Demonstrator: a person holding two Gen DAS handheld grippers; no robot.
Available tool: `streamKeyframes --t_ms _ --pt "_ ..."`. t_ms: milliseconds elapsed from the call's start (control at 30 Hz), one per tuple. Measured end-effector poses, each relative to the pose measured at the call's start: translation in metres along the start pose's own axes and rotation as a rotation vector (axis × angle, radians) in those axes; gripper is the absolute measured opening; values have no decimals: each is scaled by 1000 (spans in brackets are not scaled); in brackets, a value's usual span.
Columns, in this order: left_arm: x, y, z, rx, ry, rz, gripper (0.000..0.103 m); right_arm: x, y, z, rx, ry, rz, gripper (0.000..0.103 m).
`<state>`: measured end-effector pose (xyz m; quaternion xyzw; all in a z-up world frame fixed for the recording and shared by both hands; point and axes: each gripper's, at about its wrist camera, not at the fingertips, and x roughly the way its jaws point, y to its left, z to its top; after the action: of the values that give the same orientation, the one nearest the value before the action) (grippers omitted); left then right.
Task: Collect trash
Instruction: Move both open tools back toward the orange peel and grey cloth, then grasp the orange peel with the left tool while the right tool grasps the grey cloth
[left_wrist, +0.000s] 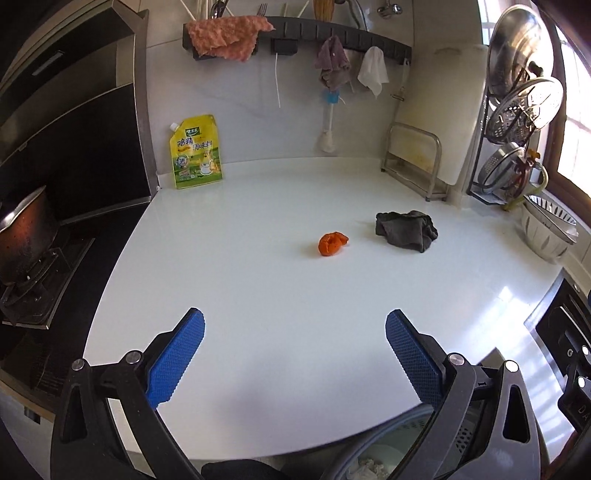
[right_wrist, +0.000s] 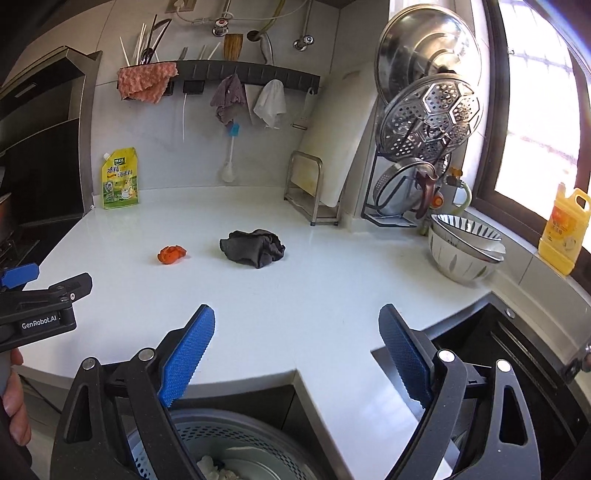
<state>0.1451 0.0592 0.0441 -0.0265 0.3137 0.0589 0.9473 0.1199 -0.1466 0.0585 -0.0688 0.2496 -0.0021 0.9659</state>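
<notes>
The left gripper (left_wrist: 295, 354) has its jaws spread wide with nothing between them, hanging above the near edge of the white desk (left_wrist: 277, 295). The right gripper (right_wrist: 297, 352) shows the same: blue-padded jaws far apart and empty, above the desk's near right corner. In the right wrist view the left gripper's black body appears at the left edge, held in a hand (right_wrist: 14, 402).

Below both grippers, just off the desk's near edge, sits a grey bin (right_wrist: 236, 439) with a perforated inner basket and pale crumpled scraps (right_wrist: 212, 467) inside.

Farther out, near the middle of the desk, lies a small orange scrap (left_wrist: 332, 243). Just to its right, apart from it, rests a crumpled dark grey cloth (left_wrist: 406, 230).

At the far left, against the wall, a yellow seasoning pouch (left_wrist: 195, 153) stands upright. At the far right stand a metal board rack (left_wrist: 417, 162) and a lid rack (right_wrist: 424, 147), with stacked bowls (right_wrist: 465, 245) nearer. A yellow bottle (right_wrist: 563, 230) stands on the windowsill. Cloths hang from a dark wall rail (left_wrist: 295, 35).
</notes>
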Motion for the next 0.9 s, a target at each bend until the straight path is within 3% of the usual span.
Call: streamKeyframes --t_ms 367,700,900 --pt "77 -7 36 1 50 41 97 99 -5 39 67 92 180 86" --pt "146 -14 62 -19 116 22 97 185 1 65 73 175 229 86" --pt "176 -10 71 -85 165 0 97 228 11 74 82 242 281 86"
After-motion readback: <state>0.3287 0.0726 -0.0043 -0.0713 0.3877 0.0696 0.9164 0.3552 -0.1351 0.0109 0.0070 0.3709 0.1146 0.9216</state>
